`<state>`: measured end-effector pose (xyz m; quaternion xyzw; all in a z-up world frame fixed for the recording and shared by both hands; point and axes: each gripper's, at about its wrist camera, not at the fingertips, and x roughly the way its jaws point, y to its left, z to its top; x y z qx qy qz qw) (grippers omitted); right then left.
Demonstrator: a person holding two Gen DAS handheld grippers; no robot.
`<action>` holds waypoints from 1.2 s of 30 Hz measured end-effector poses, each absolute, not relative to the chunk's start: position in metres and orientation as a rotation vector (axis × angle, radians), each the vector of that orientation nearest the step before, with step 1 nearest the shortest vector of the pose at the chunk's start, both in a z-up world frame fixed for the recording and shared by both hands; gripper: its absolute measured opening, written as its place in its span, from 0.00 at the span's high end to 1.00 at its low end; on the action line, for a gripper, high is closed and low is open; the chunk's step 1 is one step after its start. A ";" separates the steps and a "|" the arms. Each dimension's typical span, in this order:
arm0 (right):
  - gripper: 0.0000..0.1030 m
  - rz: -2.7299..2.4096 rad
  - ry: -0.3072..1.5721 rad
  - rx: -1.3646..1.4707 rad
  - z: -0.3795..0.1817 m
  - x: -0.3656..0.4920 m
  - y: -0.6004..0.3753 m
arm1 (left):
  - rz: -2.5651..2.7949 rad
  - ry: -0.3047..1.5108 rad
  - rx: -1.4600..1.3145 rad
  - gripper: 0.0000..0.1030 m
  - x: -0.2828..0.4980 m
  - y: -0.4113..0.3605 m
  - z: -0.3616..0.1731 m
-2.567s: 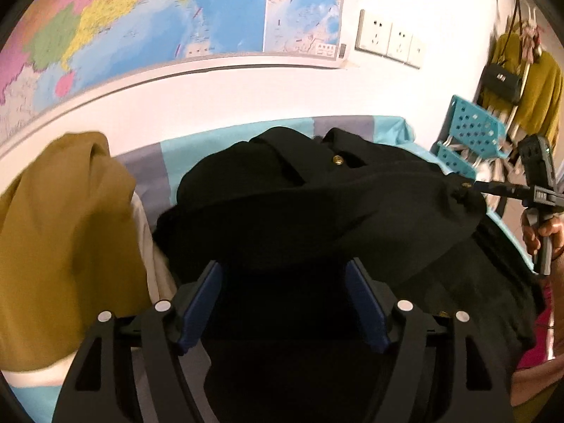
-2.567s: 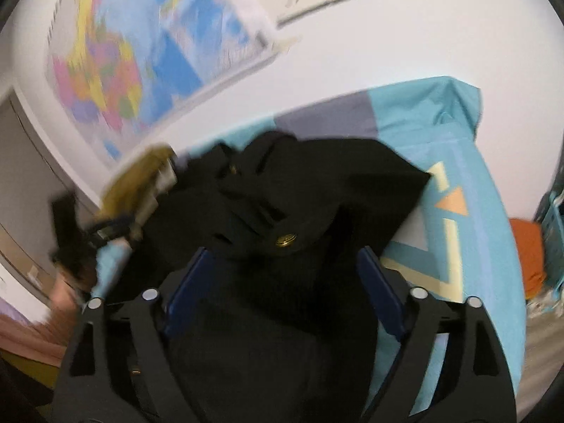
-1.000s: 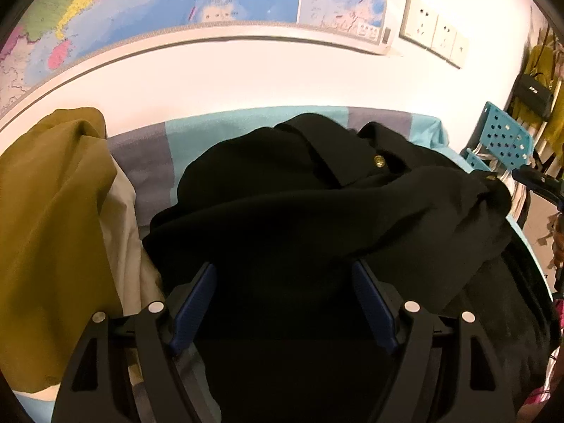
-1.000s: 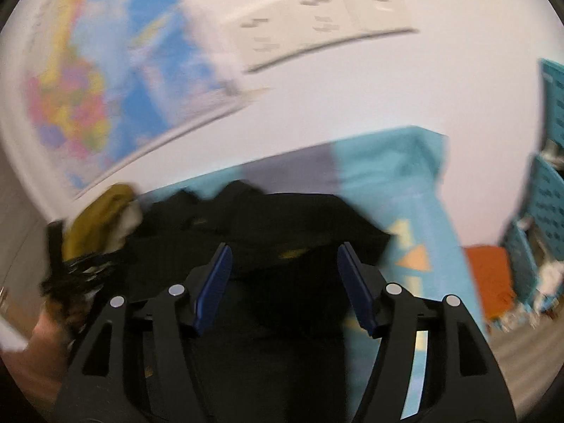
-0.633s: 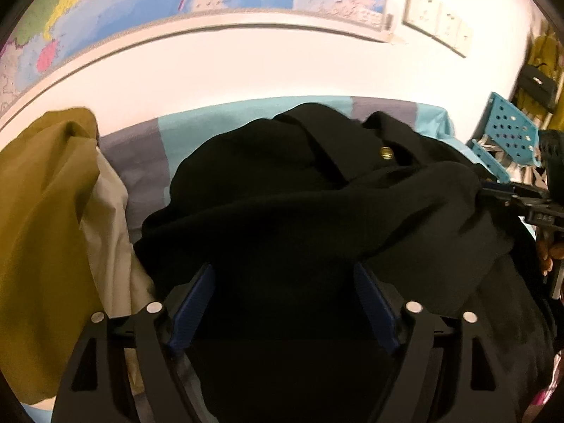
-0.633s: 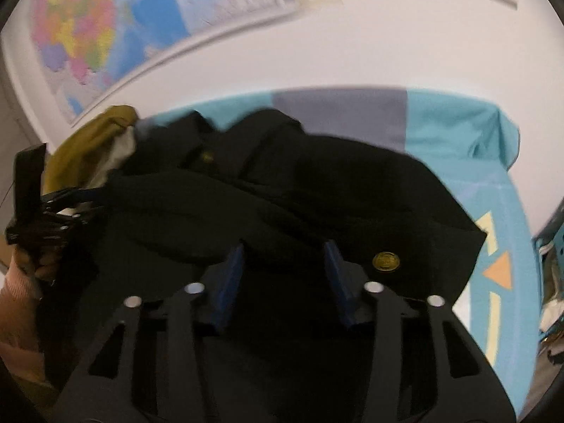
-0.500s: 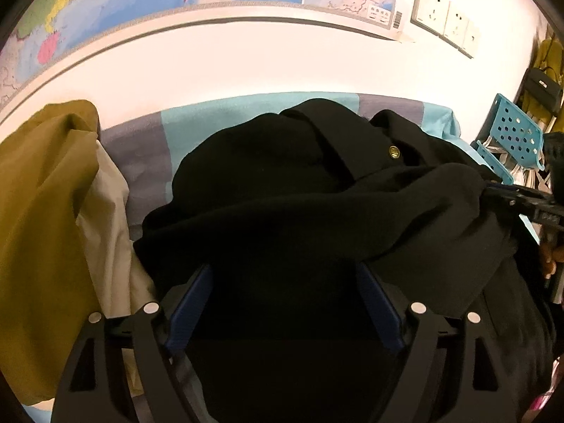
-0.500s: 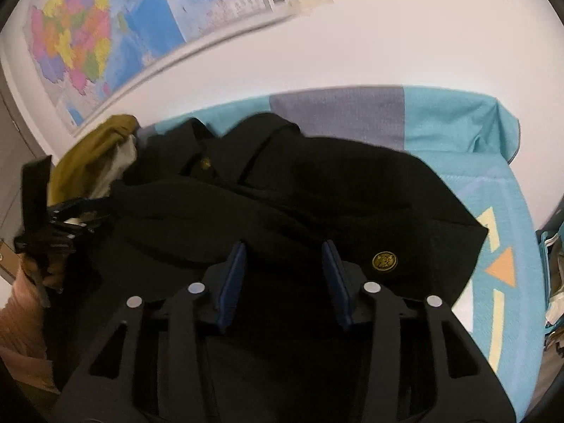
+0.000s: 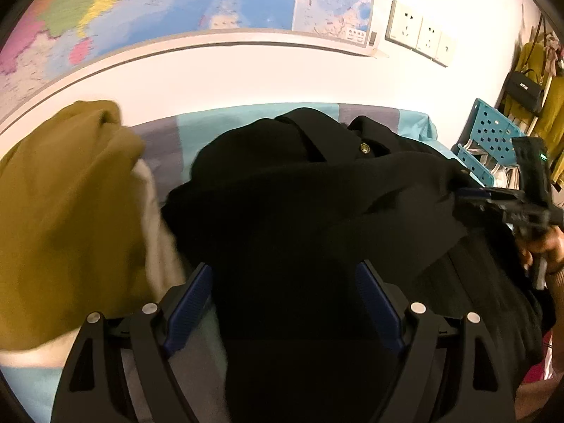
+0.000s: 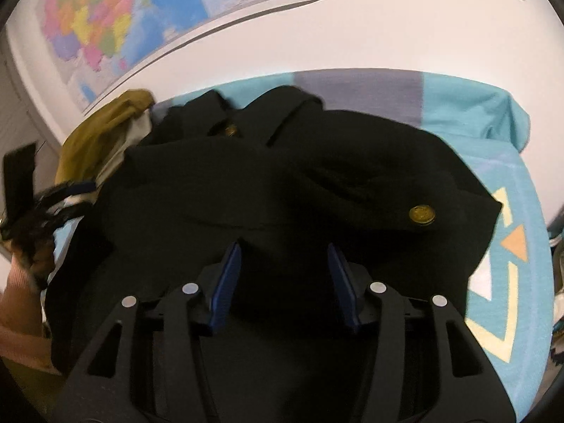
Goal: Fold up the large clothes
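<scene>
A large black coat (image 9: 317, 197) with gold buttons lies bunched on a bed with a teal and grey sheet (image 9: 197, 123). It also fills the right wrist view (image 10: 282, 183). My left gripper (image 9: 283, 275) is open, its blue pads wide apart over the coat's near edge. My right gripper (image 10: 283, 257) has its pads partly closed with black cloth between them. In the left wrist view the right gripper (image 9: 469, 194) sits at the coat's right side.
A mustard garment (image 9: 63, 204) over a pale one lies at the bed's left. A map (image 9: 176, 0) and wall sockets (image 9: 416, 31) are on the wall behind. A blue perforated chair (image 9: 493, 134) and hanging clothes stand at the right.
The right gripper's pads narrowed from wide open and it moved down into the coat. The left gripper stayed open and shifted only slightly.
</scene>
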<state>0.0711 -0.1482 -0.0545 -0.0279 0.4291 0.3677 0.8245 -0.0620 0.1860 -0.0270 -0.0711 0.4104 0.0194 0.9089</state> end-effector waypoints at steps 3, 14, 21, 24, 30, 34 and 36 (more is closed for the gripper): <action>0.43 0.813 0.880 -0.009 -0.040 0.063 -0.160 | 0.045 0.839 -0.159 0.21 -0.086 0.192 -0.024; 0.31 0.827 0.851 0.143 -0.021 -0.002 -0.231 | -0.011 0.893 -0.263 0.19 -0.166 0.190 -0.045; 0.24 0.751 0.862 0.222 -0.033 -0.047 -0.284 | -0.067 0.954 -0.325 0.15 -0.188 0.178 -0.069; 0.17 0.715 0.873 0.265 -0.040 -0.060 -0.305 | -0.090 0.943 -0.335 0.12 -0.196 0.172 -0.069; 0.17 0.700 0.936 0.280 -0.065 -0.078 -0.320 | -0.152 0.949 -0.333 0.10 -0.207 0.161 -0.071; 0.17 0.745 0.951 0.285 -0.074 -0.091 -0.319 | -0.179 0.952 -0.344 0.10 -0.212 0.155 -0.071; 0.17 0.772 0.954 0.300 -0.077 -0.095 -0.318 | -0.190 0.952 -0.356 0.09 -0.216 0.152 -0.071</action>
